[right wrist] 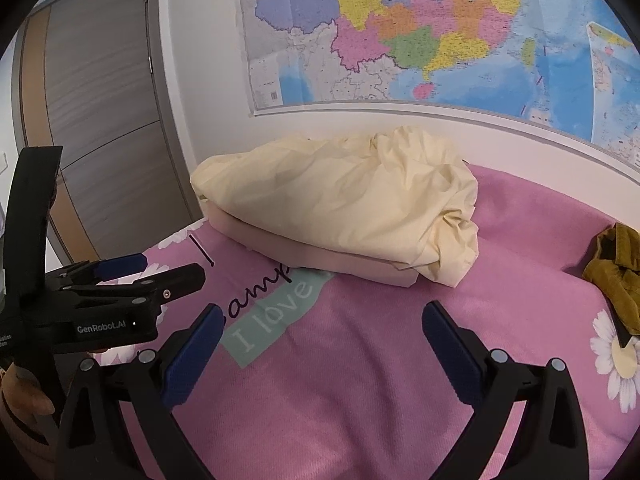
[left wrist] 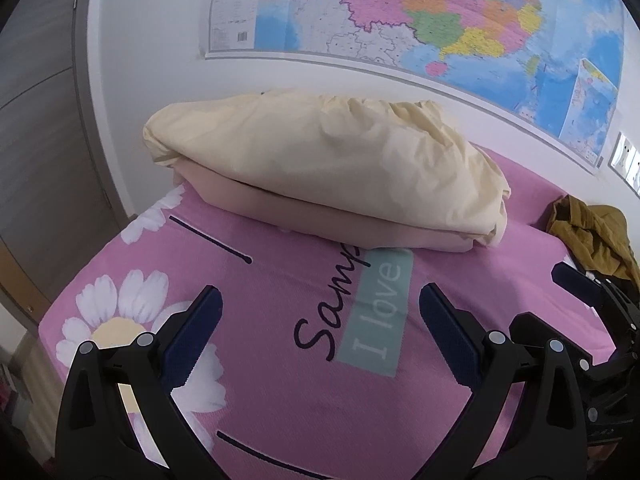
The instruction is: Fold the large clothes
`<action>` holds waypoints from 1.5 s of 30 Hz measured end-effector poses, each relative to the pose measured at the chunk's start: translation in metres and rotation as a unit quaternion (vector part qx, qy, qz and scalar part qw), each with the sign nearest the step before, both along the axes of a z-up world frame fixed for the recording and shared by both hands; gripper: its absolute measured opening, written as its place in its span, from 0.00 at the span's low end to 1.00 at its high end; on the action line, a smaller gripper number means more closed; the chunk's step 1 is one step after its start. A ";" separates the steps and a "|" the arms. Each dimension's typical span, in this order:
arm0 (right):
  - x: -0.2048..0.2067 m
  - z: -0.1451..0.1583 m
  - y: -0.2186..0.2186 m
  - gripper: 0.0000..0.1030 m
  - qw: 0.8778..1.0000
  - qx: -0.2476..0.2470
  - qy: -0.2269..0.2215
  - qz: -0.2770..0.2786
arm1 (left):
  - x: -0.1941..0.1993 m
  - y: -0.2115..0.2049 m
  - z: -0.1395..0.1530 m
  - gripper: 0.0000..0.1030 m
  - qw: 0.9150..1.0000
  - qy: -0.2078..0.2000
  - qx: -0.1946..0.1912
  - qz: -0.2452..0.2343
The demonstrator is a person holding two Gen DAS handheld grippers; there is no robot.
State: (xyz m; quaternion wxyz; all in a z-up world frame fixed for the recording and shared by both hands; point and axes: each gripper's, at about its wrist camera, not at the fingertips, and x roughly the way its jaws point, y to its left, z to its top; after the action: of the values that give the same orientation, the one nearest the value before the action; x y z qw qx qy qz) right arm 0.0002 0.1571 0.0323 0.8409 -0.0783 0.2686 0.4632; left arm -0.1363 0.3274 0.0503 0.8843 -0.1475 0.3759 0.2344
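Note:
A crumpled mustard-brown garment (left wrist: 592,236) lies at the right edge of the pink bed; it also shows in the right wrist view (right wrist: 618,270). My left gripper (left wrist: 320,320) is open and empty, above the pink sheet (left wrist: 280,400). My right gripper (right wrist: 322,338) is open and empty over the same sheet (right wrist: 360,400). In the left wrist view the right gripper (left wrist: 592,292) shows at the right edge, near the garment. In the right wrist view the left gripper (right wrist: 120,280) shows at the left, side on.
A cream pillow (left wrist: 328,160) lies on a folded pinkish blanket (left wrist: 304,212) at the bed's head, by the white wall with a large map (left wrist: 420,12). A grey wooden door (right wrist: 104,120) is at the left. Wall sockets (left wrist: 626,160) are at the right.

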 end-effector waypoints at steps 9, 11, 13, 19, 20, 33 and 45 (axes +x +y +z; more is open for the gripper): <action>0.000 0.001 -0.004 0.94 1.000 0.001 0.001 -0.002 | 0.000 -0.006 0.002 0.95 1.000 -0.002 0.000 -0.004; 0.001 0.001 -0.006 0.94 1.000 0.004 0.005 -0.003 | 0.001 -0.006 0.002 0.95 1.000 -0.002 -0.001 -0.004; 0.000 0.002 -0.006 0.94 1.000 0.004 0.004 -0.003 | 0.000 -0.006 0.003 0.95 1.000 -0.003 -0.003 -0.004; 0.002 0.002 -0.008 0.94 1.000 0.006 0.008 -0.003 | 0.000 -0.007 0.002 0.95 1.000 -0.001 -0.004 -0.002; 0.002 0.001 -0.008 0.94 1.000 0.005 0.007 -0.004 | 0.001 -0.007 0.002 0.95 1.000 -0.001 -0.004 -0.002; 0.001 0.003 -0.011 0.94 1.000 0.009 0.006 -0.005 | 0.001 -0.009 0.002 0.95 1.000 0.000 0.002 -0.002; -0.001 0.005 -0.013 0.94 1.000 0.011 0.004 -0.005 | -0.003 -0.011 0.006 0.95 1.000 -0.001 0.009 0.001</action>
State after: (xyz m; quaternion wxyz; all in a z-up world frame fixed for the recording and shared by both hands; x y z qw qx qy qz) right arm -0.0010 0.1442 0.0377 0.8430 -0.0659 0.2667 0.4625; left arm -0.1393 0.3160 0.0559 0.8860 -0.1402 0.3724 0.2380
